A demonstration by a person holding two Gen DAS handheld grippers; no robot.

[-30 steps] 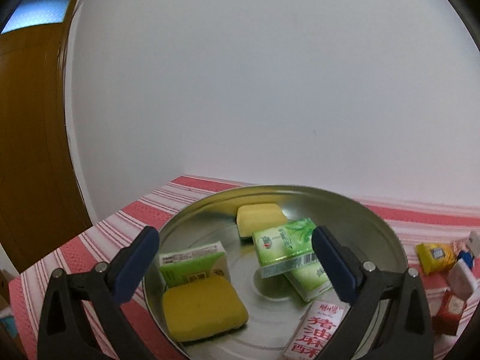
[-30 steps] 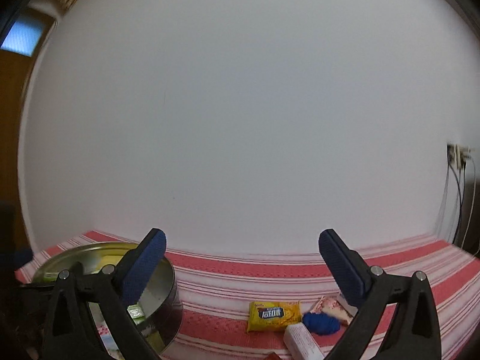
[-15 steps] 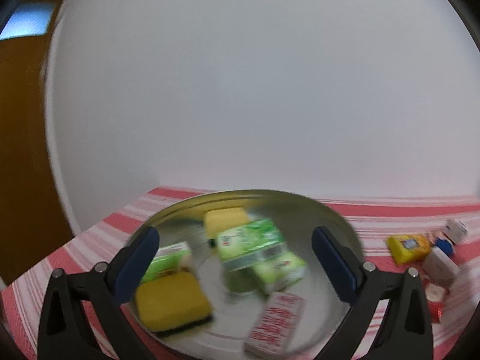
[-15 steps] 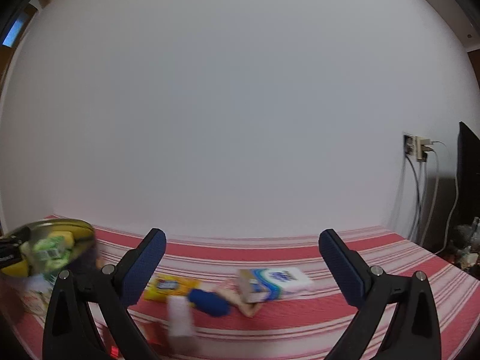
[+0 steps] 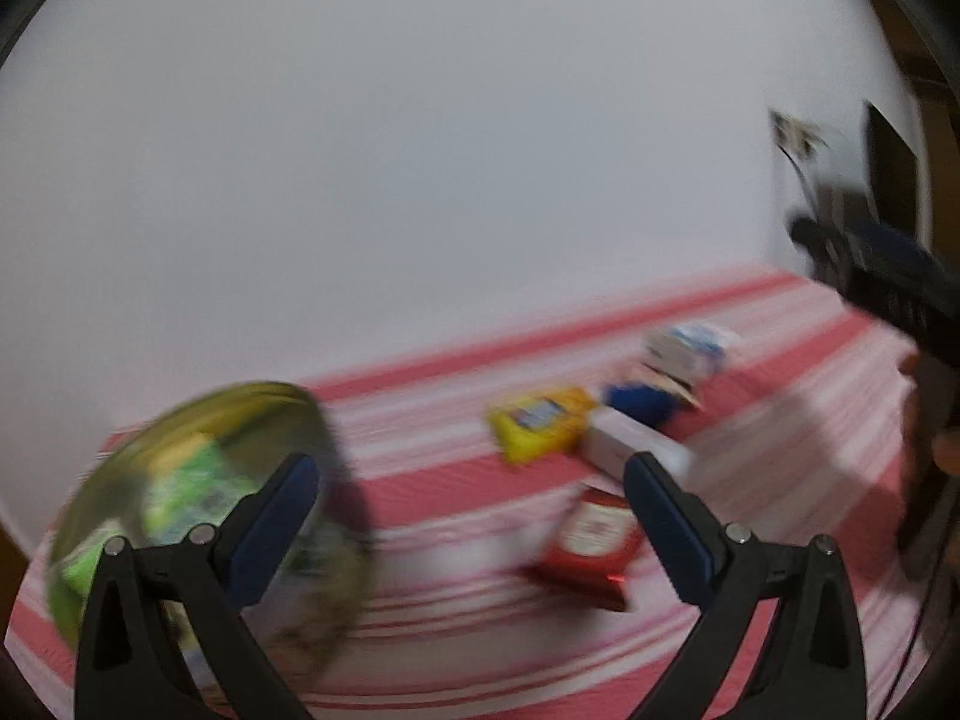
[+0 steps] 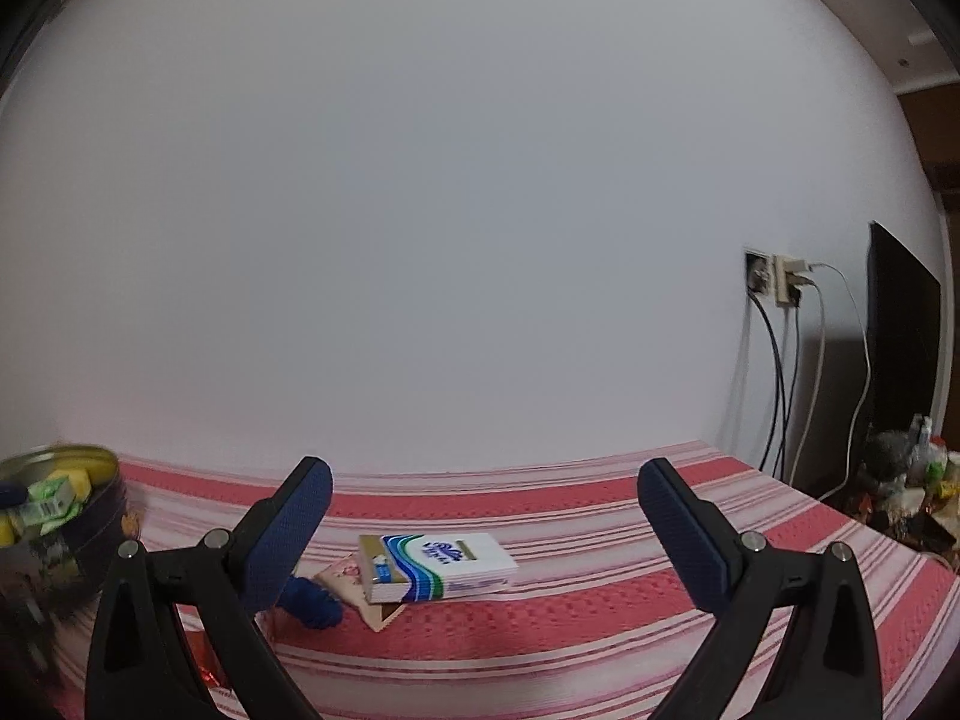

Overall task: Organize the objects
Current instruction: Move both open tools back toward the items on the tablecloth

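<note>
Left wrist view, swung right off the metal bowl (image 5: 198, 480) since 1 s ago: right of that bowl, loose on the striped cloth (image 5: 450, 618), white-blue tissue pack (image 6: 438, 564), yellow packet (image 5: 540, 423), red sachet (image 5: 591, 540); left gripper (image 5: 471, 516) and right gripper (image 6: 483, 525) both spread, empty; probably next pick.

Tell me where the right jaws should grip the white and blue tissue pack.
Grip the tissue pack across its two long sides, near the middle, coming down from above. It lies flat on the striped cloth, its left end resting on a pink packet, so the thin edges give little to catch from the side. The right gripper is open, likely wide enough.
</note>
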